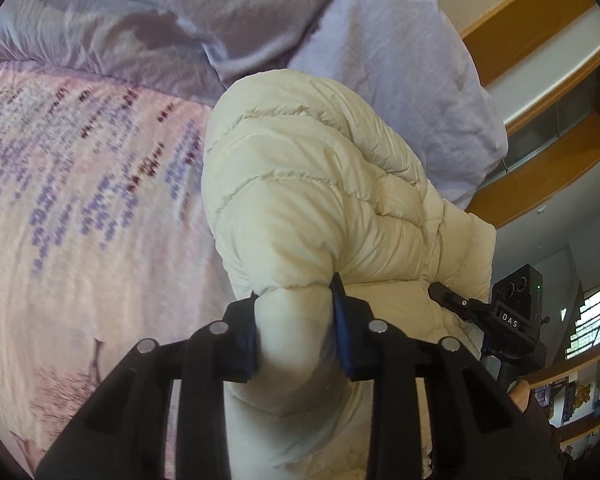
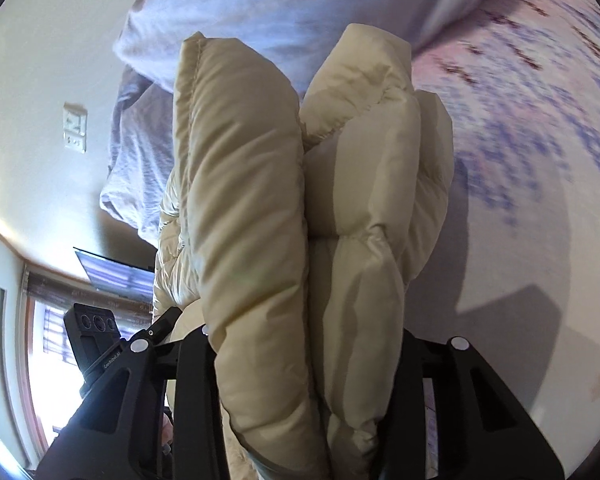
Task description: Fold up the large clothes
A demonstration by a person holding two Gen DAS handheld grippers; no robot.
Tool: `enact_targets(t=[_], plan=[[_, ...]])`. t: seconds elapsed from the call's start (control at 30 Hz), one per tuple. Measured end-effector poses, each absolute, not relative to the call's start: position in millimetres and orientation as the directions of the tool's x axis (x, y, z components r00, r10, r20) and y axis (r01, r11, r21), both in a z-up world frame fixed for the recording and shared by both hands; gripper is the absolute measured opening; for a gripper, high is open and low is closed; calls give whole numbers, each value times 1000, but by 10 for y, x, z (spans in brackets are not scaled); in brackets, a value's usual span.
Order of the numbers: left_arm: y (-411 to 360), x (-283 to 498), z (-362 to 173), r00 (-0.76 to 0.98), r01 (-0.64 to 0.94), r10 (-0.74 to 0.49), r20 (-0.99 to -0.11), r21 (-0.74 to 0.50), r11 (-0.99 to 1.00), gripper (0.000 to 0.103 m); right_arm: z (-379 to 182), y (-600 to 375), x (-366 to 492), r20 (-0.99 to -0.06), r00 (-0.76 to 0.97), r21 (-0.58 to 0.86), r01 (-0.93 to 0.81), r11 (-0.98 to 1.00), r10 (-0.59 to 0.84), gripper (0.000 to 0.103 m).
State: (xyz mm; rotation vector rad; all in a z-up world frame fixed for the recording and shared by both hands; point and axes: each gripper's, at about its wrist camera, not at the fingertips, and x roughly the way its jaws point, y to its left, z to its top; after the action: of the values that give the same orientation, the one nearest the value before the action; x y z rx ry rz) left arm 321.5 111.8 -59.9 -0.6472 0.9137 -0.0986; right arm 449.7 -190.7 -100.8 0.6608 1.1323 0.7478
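Observation:
A cream quilted puffer jacket [image 1: 320, 184] is bunched up above the bed. In the left wrist view my left gripper [image 1: 296, 300] is shut on a padded fold of it, and both blue pads dent the fabric. In the right wrist view thick folds of the jacket [image 2: 352, 184] fill the space between the jaws of my right gripper [image 2: 308, 344] and hide its fingertips; the fabric looks squeezed and held up. The right gripper [image 1: 452, 296] also shows at the jacket's right side in the left view. The left gripper [image 2: 160, 328] shows at lower left in the right view.
The bed has a pink cover with purple print [image 1: 80, 220] [image 2: 540, 160]. Lilac pillows [image 1: 400, 80] [image 2: 260, 8] lie at its head. Wooden shelves [image 1: 540, 32] line the wall to the right. A wall switch [image 2: 75, 128], a dark screen [image 2: 112, 276] and a window [image 2: 52, 360] are on the other side.

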Motion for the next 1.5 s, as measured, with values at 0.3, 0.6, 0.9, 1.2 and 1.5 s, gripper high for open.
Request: enact_targets(t=[0.3,0.6,0.9,1.2,1.5], plan=[[1632,3214,-511,648,-273,-227,-727,-500,822,30,-904,-1328,4674,-555,202,761,-268,590,807,37],[1803,3341,-567,619,-344,-92,-780,-375,861,31,-966,-1103,4676,-660,195,669,-284,686,725,45],[1860,3274,-466,617,-405,59,-784,-253,879,58,-740,-1427,4539,-743,361,510,-240,826,564,65],[1537,3374,-198,667,-349,78,-741,-218,912,91,-302,-1137,4430,-690,480,400,-371,838,541,65],[1341,3409,-290,642,-300,105,-759,-123,946,101,-245,-702,4168,-636,605,212,-461,862,480,100]])
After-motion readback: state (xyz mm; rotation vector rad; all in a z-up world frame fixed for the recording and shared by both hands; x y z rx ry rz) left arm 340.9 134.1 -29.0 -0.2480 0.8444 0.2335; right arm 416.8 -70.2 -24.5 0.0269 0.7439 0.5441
